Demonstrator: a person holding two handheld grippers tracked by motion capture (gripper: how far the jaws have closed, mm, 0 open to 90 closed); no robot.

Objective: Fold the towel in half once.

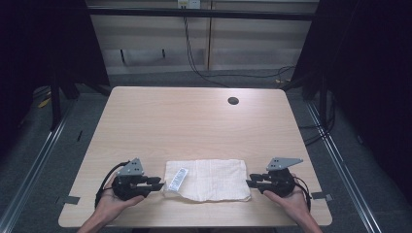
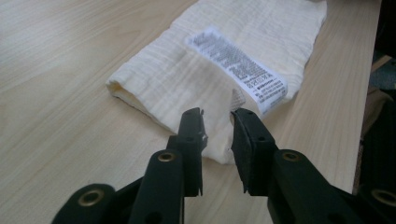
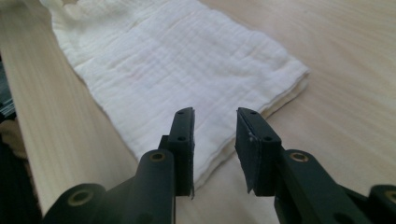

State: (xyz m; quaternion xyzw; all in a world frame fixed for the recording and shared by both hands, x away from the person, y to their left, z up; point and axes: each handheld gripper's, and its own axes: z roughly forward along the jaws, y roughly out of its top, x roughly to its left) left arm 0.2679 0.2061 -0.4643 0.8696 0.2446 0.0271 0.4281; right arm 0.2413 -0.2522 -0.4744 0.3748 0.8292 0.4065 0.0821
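A folded cream cloth (image 1: 208,180) lies flat on the table (image 1: 194,121), near the edge where the person stands. On its left end a white care label (image 1: 178,178) is sewn; in the left gripper view the label (image 2: 238,67) carries many lines of small black print, but it is too fine to read.

The cloth's long near edge runs close to the table's near edge, with only a narrow strip of wood between. Toward 12 o'clock the table is wide and bare up to a dark round hole (image 1: 233,101) at about 1 o'clock from the cloth, so there is much free room on that side.

The left gripper (image 1: 158,183) sits at 9 o'clock of the cloth, level with the table, its tips just beside the short edge. Its jaws stand partly apart and nothing is between them; the corner of the cloth lies just ahead of them. The right gripper (image 1: 250,182) sits at 3 o'clock, tips at the opposite short edge, jaws also partly apart and empty, with the folded layers of the cloth directly ahead.
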